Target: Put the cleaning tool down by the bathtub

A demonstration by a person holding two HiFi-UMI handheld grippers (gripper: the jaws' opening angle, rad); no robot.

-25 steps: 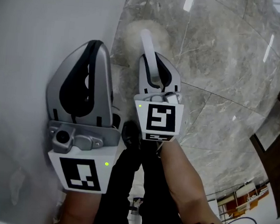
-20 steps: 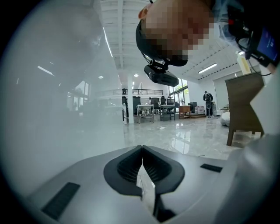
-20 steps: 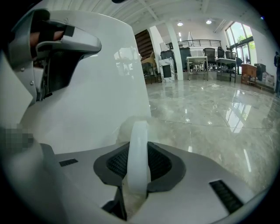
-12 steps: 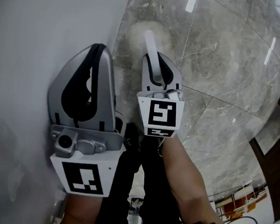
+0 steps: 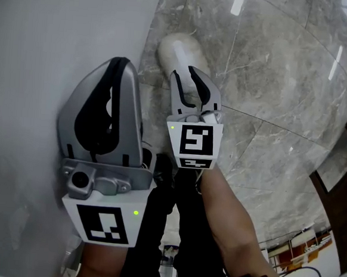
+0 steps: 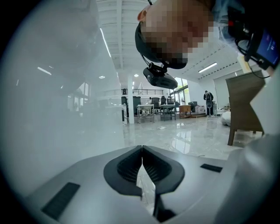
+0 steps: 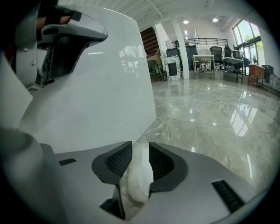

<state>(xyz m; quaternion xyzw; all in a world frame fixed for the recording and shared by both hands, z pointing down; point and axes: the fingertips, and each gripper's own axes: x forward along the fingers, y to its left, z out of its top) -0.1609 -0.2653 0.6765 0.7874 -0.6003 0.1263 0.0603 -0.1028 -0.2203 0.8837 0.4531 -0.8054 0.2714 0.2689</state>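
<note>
R tongs (image 5: pixel 187 82) pointed down by tub (image 5: pixel 49 47), opening, cleaning tool (image 5: pixel 179 50) between

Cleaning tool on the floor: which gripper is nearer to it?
Right. The right gripper, jaws opening, has the cleaning tool between them; the left gripper, jaws shut, is aside by the bathtub.

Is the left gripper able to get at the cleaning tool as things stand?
Probably not yet: the left gripper has its jaws together, and the right gripper, jaws opening, straddles the cleaning tool by the bathtub.
</note>
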